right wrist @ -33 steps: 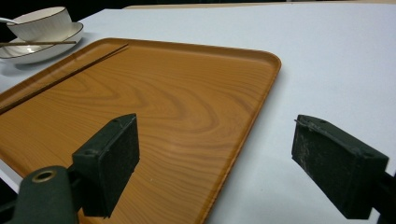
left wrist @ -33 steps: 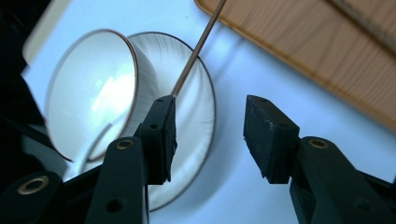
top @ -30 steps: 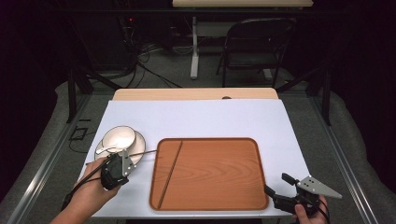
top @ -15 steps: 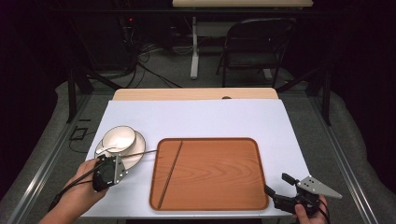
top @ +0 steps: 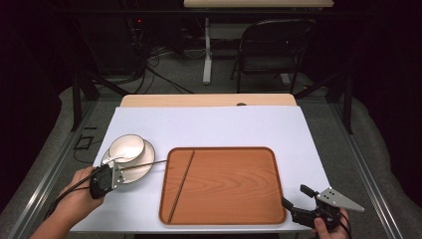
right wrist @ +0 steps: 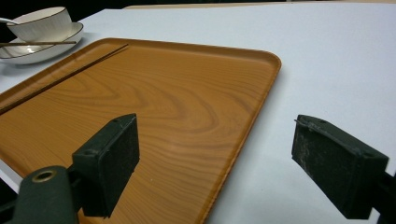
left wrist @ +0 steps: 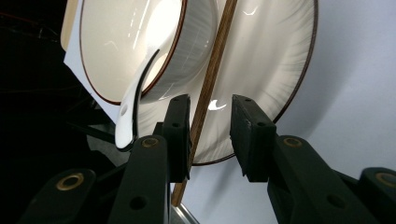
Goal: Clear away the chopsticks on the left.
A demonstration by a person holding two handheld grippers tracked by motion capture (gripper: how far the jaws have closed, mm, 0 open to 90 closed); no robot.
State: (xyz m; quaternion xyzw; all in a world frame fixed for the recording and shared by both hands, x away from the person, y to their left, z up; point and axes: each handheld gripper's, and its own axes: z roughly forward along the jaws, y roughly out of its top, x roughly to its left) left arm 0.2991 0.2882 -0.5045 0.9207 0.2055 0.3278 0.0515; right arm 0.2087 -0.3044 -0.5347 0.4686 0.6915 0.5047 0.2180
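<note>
A brown chopstick (left wrist: 211,70) lies across a white plate (left wrist: 275,56) that carries a white bowl (left wrist: 140,42) with a white spoon (left wrist: 128,116) in it. My left gripper (left wrist: 211,99) straddles that chopstick at the plate's near rim. Its jaws have just been closing: the stick runs along one pad and a gap remains at the other. In the high view the left gripper (top: 115,170) sits at the plate (top: 144,167). A second chopstick (top: 181,184) lies in the wooden tray (top: 234,199). My right gripper (top: 293,196) rests open off the tray's near right corner, holding nothing.
The white table cover (top: 214,124) stretches behind the tray. In the right gripper view the tray (right wrist: 187,93) lies straight ahead, with the plate and bowl (right wrist: 39,23) at the far left. A chair (top: 271,47) and table legs stand beyond the table.
My left hand has slid left along the plate's near rim and a little lower. The right hand and gripper have stayed put.
</note>
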